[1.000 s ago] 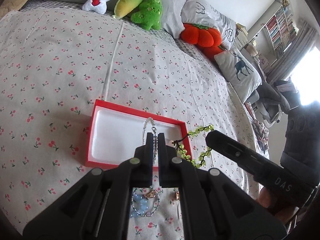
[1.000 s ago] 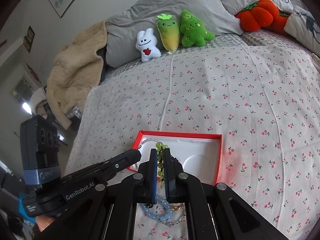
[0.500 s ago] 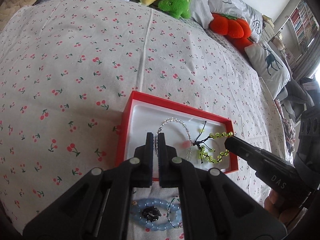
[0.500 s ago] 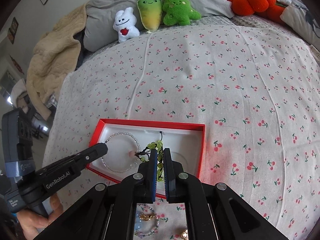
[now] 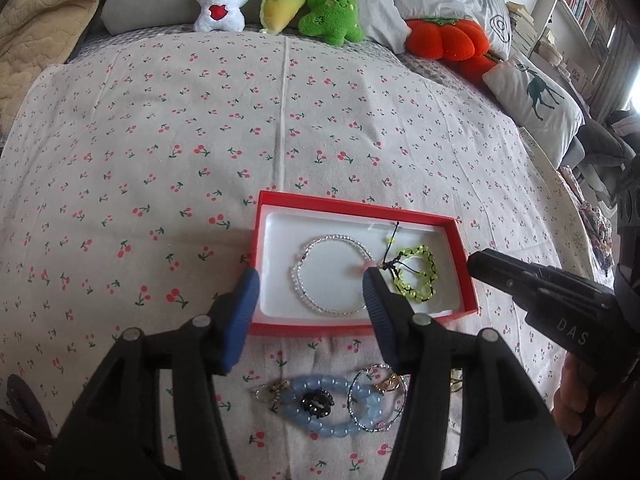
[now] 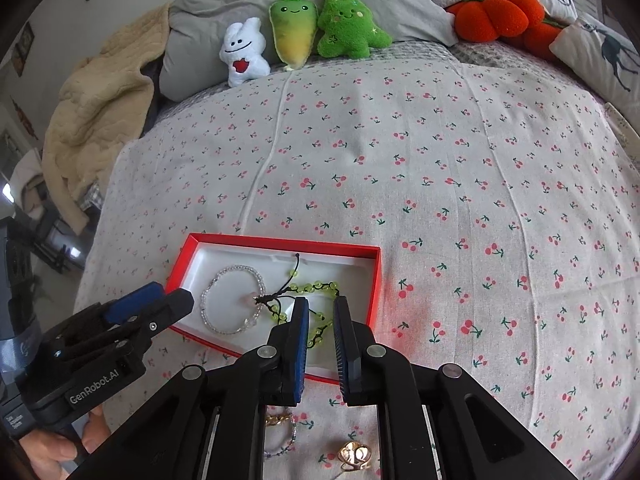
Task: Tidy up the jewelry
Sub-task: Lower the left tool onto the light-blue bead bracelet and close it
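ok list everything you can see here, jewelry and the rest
red box: 1, red walls, white lining, on the bedspread
clear bead bracelet: 1, clear/silver, in the box, left part
green bead bracelet: 1, yellow-green with black cord, in the box, right part
blue bead bracelet: 1, pale blue, on the bedspread near the box
black ring: 1, black, inside the blue loop
gold ring: 1, gold, on the bedspread
bedspread: 1, cream with red cherries
plush toys: 3, white, yellow-green and green, at the pillows
orange pumpkin cushion: 1, by the pillows
beige blanket: 1, bed's edge
left gripper: 1, black, blue pads, open over the box
right gripper: 1, black, blue pads, open
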The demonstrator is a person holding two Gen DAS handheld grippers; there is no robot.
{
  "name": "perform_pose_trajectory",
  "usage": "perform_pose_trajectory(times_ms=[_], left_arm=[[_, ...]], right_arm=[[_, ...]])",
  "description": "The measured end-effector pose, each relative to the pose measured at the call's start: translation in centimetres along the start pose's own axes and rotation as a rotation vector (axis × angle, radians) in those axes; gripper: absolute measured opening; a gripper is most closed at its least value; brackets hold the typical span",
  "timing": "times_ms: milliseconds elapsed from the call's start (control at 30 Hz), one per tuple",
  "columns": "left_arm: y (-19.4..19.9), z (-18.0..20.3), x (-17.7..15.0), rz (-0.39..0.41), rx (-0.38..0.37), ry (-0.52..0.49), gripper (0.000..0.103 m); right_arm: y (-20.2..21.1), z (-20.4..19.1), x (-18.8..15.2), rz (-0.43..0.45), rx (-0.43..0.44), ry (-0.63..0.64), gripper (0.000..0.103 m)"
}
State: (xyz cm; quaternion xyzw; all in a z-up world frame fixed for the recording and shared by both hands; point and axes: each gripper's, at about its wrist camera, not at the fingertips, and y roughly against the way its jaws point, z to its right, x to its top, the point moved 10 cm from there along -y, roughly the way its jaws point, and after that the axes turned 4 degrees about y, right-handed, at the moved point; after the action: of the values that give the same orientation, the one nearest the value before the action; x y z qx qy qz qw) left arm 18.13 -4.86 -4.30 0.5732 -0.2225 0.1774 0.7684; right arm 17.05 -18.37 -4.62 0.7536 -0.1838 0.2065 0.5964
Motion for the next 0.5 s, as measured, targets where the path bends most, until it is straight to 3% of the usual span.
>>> perform_pose_trajectory(times_ms=[167,367,433,467,500], left_arm=[[1.3,-1.0,-1.5,-0.018,0.053,-0.021,0.074],[2.1,-2.9,-4.3,-0.063,0.117,-0.03,0.078],[2.3,-3.4,-5.2,-0.08,0.126,-0.029,0.078],[2.4,-3.6,-5.6,-0.085,0.13,-0.029,0.078],[2.5,-3.8,-6.0,-0.089,0.136,-0.033,0.078]], right_arm=[[1.8,-0.5,-1.4,-0.01,-0.012,0.04,0.014],[3.2,-0.7,-3.9,-0.036,-0.03,0.08,0.021],[3.5,-0.8,-4.7,-0.048,-0.032,0.095,0.028],[3.6,-0.9,-5.1,-0.052,-0.032,0.099,0.04],[3.8,-0.9,-5.5,-0.052,-0.031,0.1,0.062]])
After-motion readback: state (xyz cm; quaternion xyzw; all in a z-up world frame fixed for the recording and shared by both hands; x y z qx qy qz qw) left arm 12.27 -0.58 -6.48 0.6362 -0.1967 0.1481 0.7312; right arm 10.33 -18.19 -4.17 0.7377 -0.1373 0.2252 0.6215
